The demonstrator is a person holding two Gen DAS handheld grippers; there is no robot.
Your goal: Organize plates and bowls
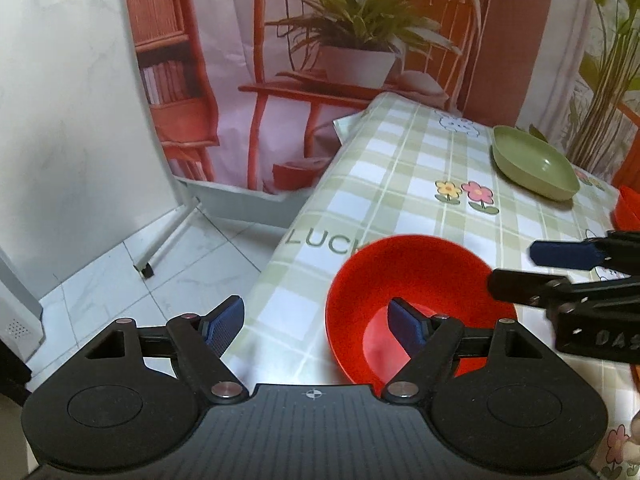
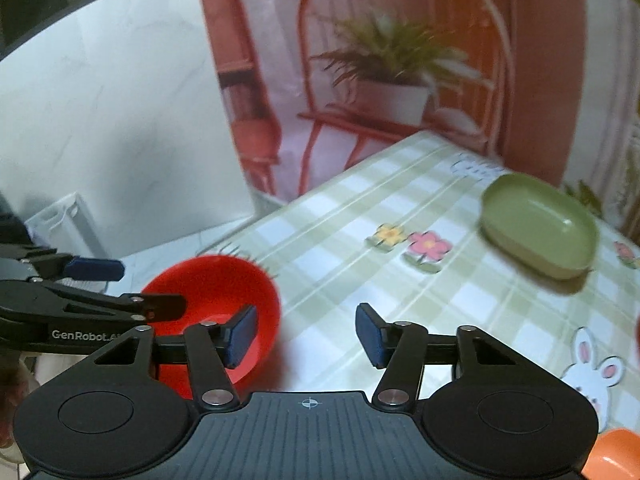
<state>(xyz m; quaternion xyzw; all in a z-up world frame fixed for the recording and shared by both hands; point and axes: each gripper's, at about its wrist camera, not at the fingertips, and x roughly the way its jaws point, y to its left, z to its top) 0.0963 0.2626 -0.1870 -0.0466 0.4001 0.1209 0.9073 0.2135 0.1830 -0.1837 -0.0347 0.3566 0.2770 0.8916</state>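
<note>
A red bowl (image 1: 416, 280) sits near the left edge of the checked tablecloth (image 1: 360, 200); it also shows in the right wrist view (image 2: 216, 292). My left gripper (image 1: 316, 326) is open, its right finger over the bowl's inside, its left finger off the table edge. My right gripper (image 2: 306, 334) is open and empty, its left finger at the bowl's right rim. A green oval dish (image 1: 534, 162) lies at the table's far side, also in the right wrist view (image 2: 538, 226). Each gripper shows in the other's view, the right (image 1: 520, 270) and the left (image 2: 140, 288).
A red object (image 1: 626, 208) sits at the right edge of the table. An orange object (image 2: 616, 456) shows at the lower right. A backdrop with a printed chair and plant (image 1: 352, 40) hangs behind the table. A white board on wheels (image 1: 80, 120) stands left, over tiled floor.
</note>
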